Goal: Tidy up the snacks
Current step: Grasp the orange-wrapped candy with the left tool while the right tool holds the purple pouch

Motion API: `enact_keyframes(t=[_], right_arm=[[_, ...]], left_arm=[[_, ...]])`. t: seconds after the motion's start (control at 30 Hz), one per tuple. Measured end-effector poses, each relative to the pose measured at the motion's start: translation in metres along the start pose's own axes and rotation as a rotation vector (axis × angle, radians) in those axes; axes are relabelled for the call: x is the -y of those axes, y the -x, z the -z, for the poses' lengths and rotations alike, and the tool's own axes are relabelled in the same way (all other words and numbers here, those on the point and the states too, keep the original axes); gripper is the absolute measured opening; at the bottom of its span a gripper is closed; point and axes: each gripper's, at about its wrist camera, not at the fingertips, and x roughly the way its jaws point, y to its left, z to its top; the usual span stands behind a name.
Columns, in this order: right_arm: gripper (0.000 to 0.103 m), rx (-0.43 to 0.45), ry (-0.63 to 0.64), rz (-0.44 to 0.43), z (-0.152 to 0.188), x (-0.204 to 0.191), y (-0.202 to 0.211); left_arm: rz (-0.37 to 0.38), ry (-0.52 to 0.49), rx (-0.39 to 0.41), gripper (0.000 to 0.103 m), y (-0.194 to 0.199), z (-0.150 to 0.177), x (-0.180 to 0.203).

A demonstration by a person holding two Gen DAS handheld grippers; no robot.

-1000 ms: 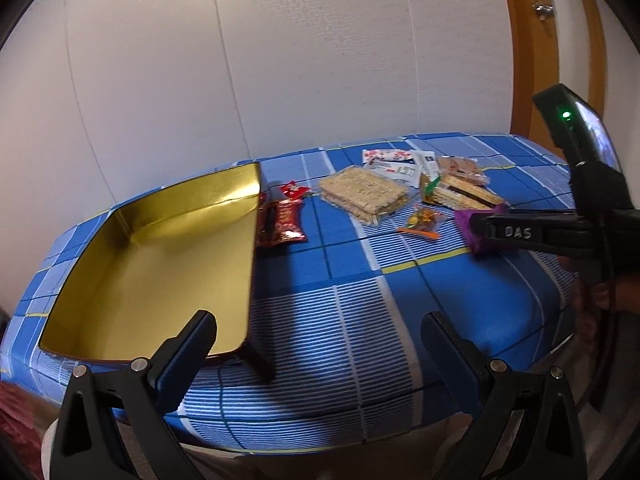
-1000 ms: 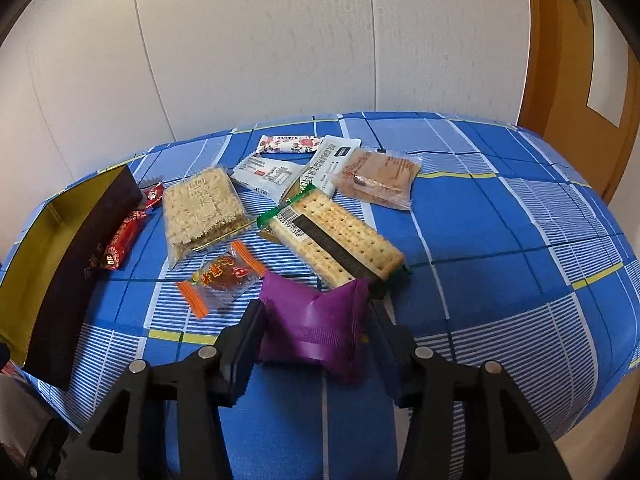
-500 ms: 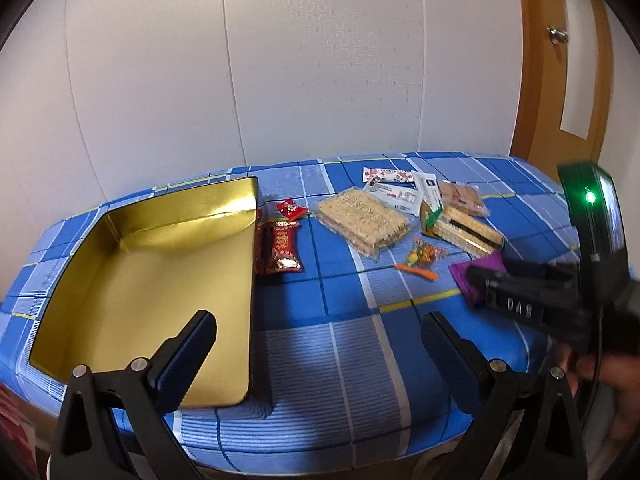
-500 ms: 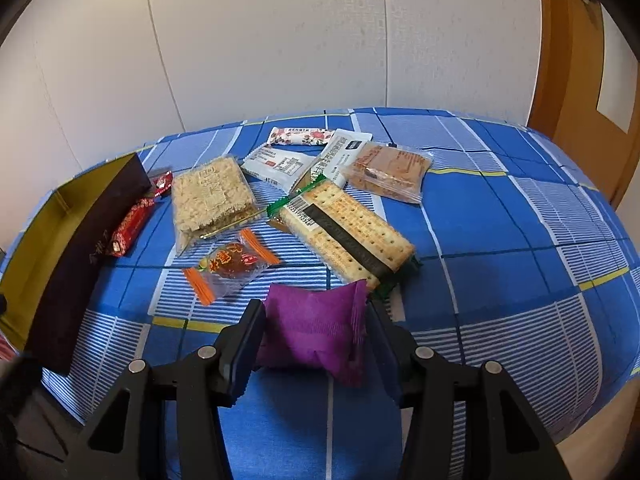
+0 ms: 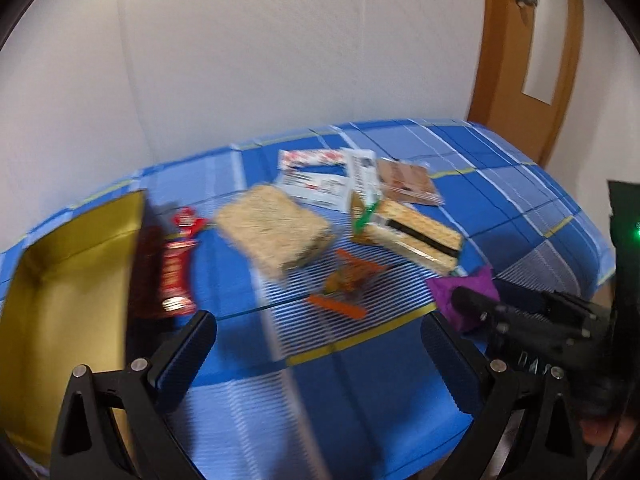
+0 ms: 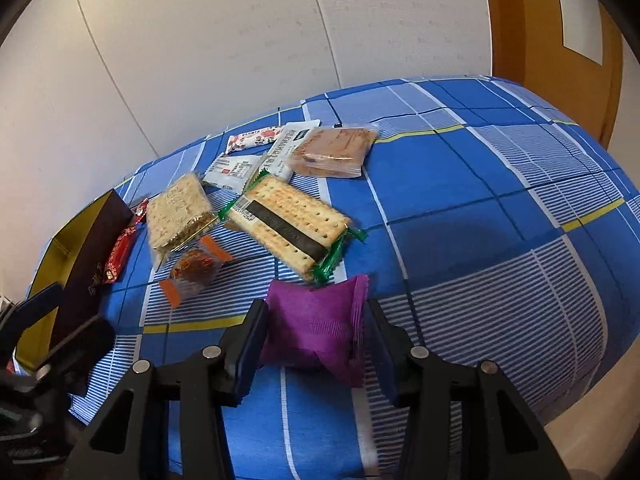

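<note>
My right gripper (image 6: 316,336) is shut on a purple snack packet (image 6: 316,322), which it holds just above the blue checked tablecloth; the packet also shows in the left wrist view (image 5: 466,292). My left gripper (image 5: 320,344) is open and empty above the table's front. A gold-lined box (image 5: 68,280) with dark sides lies at the left; it also shows in the right wrist view (image 6: 92,248). Loose snacks lie mid-table: a red bar (image 5: 176,276), a noodle block (image 5: 276,232), an orange candy (image 5: 348,280) and a cracker pack (image 6: 292,224).
White packets (image 6: 236,168), a flowered packet (image 6: 256,138) and a brown wafer pack (image 6: 334,152) lie at the back. A white wall stands behind the table. A wooden door (image 5: 524,52) is at the right. The table edge (image 6: 600,400) drops off at the front right.
The left gripper has swung right and closer to the snacks, so the box slid to the view's left edge. The right gripper has tilted and still holds the purple packet.
</note>
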Motion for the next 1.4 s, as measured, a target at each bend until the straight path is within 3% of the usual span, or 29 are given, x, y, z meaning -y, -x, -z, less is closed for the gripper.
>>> enact_keyframes(t=[0.1, 0.3, 0.43, 0.6, 0.67, 0.97, 1.13, 1.23, 1.3, 1.33, 1.37, 1.4], right_arm=[[0.049, 0.006, 0.002, 0.020, 0.000, 0.001, 0.001], [0.050, 0.005, -0.010, 0.016, 0.000, 0.005, 0.002], [0.050, 0.006, -0.007, 0.019, 0.000, 0.005, 0.002], [0.050, 0.006, -0.007, 0.019, 0.001, 0.006, 0.002], [0.050, 0.006, -0.009, 0.018, 0.001, 0.005, 0.002], [0.050, -0.013, -0.017, 0.006, 0.002, 0.006, -0.003], [0.050, -0.013, -0.022, 0.003, 0.002, 0.006, -0.002], [0.050, -0.013, -0.017, 0.007, 0.002, 0.004, -0.003], [0.048, -0.014, -0.013, 0.010, 0.002, 0.004, -0.003], [0.046, -0.013, -0.010, 0.010, 0.002, 0.004, -0.003], [0.044, -0.012, -0.007, 0.002, 0.002, 0.003, -0.003], [0.041, -0.011, -0.005, -0.002, 0.002, 0.003, -0.002]], left_arm=[[0.029, -0.001, -0.047, 0.102, -0.018, -0.011, 0.004], [0.002, 0.008, -0.106, 0.098, -0.041, -0.024, -0.003], [-0.012, -0.048, -0.140, 0.083, -0.057, -0.023, 0.002], [-0.059, -0.155, -0.123, 0.058, -0.066, -0.017, 0.013], [-0.049, -0.173, -0.119, 0.041, -0.067, -0.016, 0.015], [-0.032, -0.173, -0.085, 0.040, -0.061, -0.007, 0.013], [-0.016, -0.102, -0.097, 0.041, -0.053, 0.000, 0.005], [-0.007, -0.075, -0.105, 0.051, -0.055, -0.004, 0.003], [-0.014, -0.084, -0.100, 0.052, -0.056, -0.006, 0.005], [-0.016, -0.095, -0.105, 0.050, -0.058, -0.007, 0.006], [-0.011, -0.101, -0.110, 0.039, -0.059, -0.007, 0.007], [-0.002, -0.103, -0.112, 0.039, -0.060, -0.006, 0.007]])
